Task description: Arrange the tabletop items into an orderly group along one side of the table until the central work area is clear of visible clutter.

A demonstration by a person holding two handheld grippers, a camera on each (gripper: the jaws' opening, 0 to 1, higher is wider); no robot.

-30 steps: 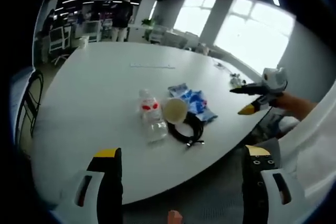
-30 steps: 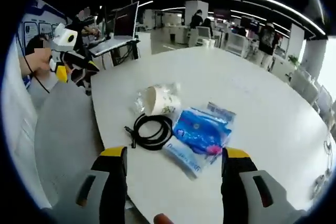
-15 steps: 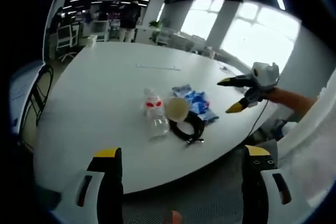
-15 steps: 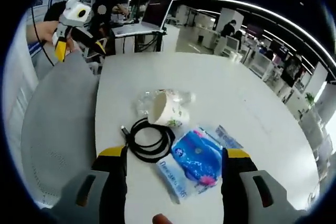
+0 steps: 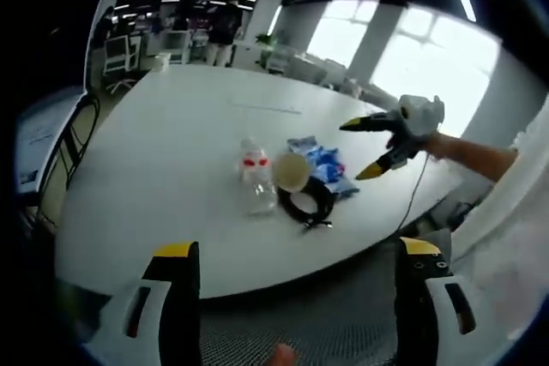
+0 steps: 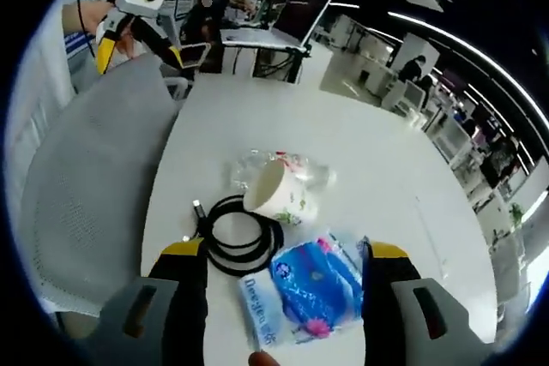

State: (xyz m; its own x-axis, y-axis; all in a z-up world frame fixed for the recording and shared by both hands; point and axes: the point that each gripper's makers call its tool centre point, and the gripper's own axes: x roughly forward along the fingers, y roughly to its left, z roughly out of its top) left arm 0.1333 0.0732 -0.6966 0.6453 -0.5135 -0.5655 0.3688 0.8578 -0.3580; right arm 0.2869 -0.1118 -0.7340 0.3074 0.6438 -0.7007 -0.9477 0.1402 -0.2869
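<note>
A clear plastic bottle (image 5: 256, 179) lies on the white table (image 5: 163, 160) beside a tipped paper cup (image 5: 290, 171), a coiled black cable (image 5: 307, 203) and a blue packet (image 5: 326, 165). My left gripper (image 5: 298, 250) hangs open, back from the table's near edge. My right gripper (image 5: 358, 150) hovers open just right of the blue packet. In the right gripper view, my right gripper (image 6: 285, 250) is open above the blue packet (image 6: 313, 289) and cable (image 6: 236, 233), with the cup (image 6: 279, 192) and bottle (image 6: 287, 165) beyond. The left gripper (image 6: 141, 51) shows far off, open.
A grey mesh chair back (image 6: 86, 169) stands at the table's edge. A black chair (image 5: 73, 139) sits on the far left. An open laptop (image 6: 300, 15) rests on another desk. A thin strip (image 5: 266, 109) lies farther along the table. People stand in the office behind.
My right gripper has moved in over the cluster, closer to the blue packet and cable. The left view has drawn back a little. The items on the table have stayed put.
</note>
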